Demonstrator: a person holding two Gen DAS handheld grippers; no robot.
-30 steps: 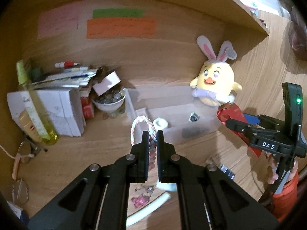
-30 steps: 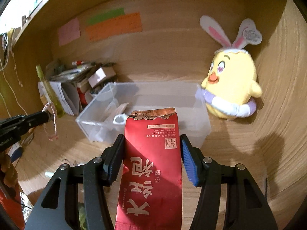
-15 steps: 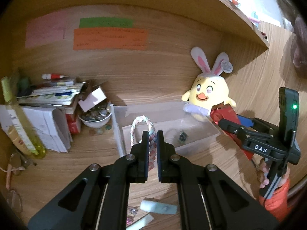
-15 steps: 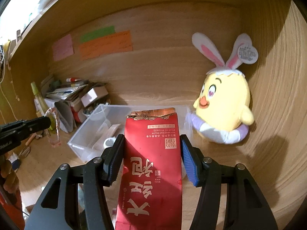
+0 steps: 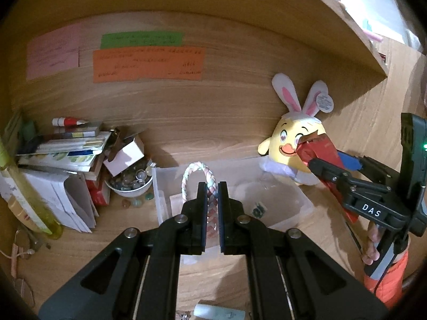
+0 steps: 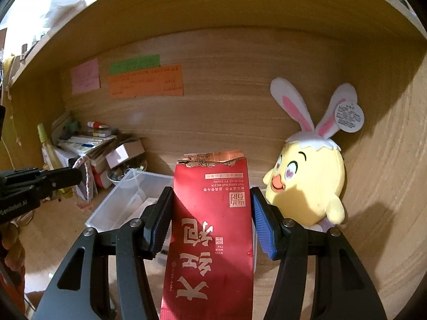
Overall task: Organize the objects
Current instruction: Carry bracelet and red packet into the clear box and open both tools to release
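My left gripper [image 5: 212,186] is shut on a braided pink-and-white rope loop [image 5: 188,178], which hangs above the near-left part of a clear plastic bin [image 5: 296,202]. From the right wrist view the same gripper [image 6: 77,176] and rope loop [image 6: 84,184] show at the left, short of the bin [image 6: 106,213]. My right gripper [image 6: 210,202] is shut on a red tea packet [image 6: 210,229] with a torn top, held above the bin's right side. In the left wrist view that packet [image 5: 319,149] and right gripper [image 5: 328,165] cover part of the plush.
A yellow bunny-eared chick plush [image 6: 307,184] sits right of the bin against the wooden wall. Stacked books and papers [image 5: 61,149], a bowl of trinkets [image 5: 130,184] and a yellow bottle [image 5: 26,202] crowd the left. A shelf [image 5: 333,21] overhangs. Small items [image 5: 218,313] lie on the desk.
Both grippers have risen and pulled back a little from the bin, each keeping its hold. The bin and the plush now sit lower and farther off in both views.
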